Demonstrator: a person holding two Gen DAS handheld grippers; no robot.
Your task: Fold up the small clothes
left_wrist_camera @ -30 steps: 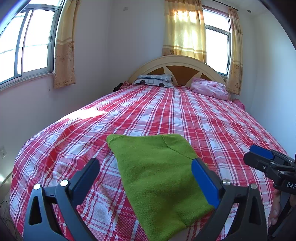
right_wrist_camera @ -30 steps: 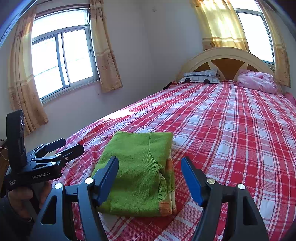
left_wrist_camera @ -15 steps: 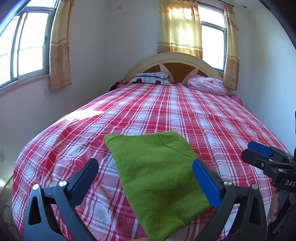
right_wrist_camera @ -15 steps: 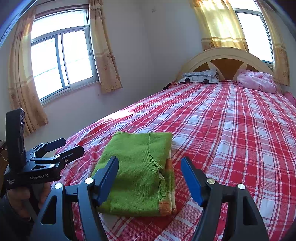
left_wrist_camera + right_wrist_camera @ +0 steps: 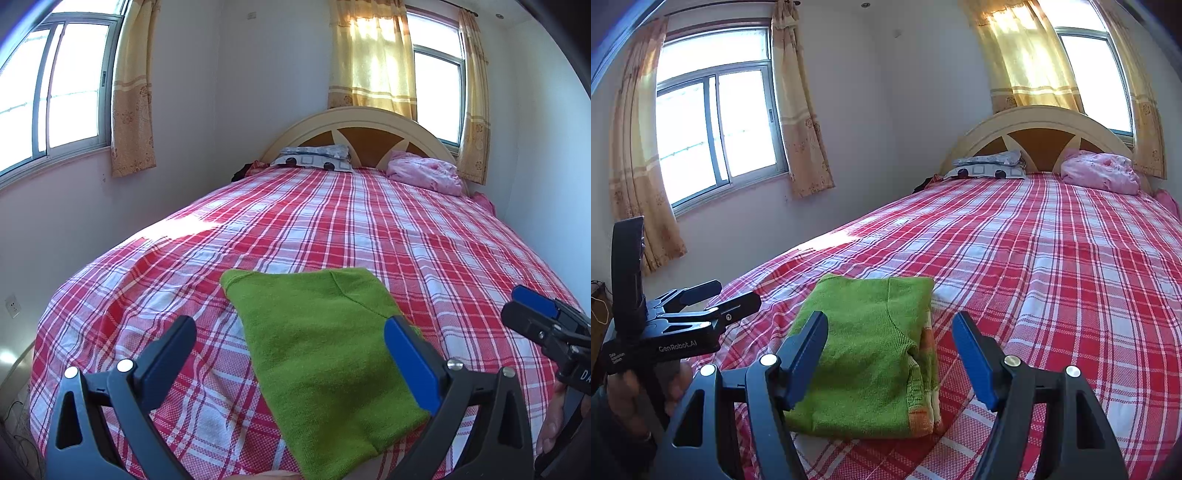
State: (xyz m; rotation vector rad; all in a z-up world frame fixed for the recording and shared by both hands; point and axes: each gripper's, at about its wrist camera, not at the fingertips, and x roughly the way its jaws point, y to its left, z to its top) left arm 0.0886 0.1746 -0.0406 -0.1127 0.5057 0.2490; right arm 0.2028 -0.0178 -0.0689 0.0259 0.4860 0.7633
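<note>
Flat on the bed (image 5: 332,229), the folded green garment (image 5: 325,354) runs lengthwise toward the headboard (image 5: 362,118).

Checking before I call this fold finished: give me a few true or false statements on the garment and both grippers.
1. The green garment lies folded on the plaid bedspread. True.
2. The right gripper is clamped on the garment. False: its jaws stand open, holding nothing.
3. The left gripper is open and empty. True.
4. The garment sits up by the headboard. False: it lies at the near end; a patterned pillow and a pink bundle are by the headboard.
</note>
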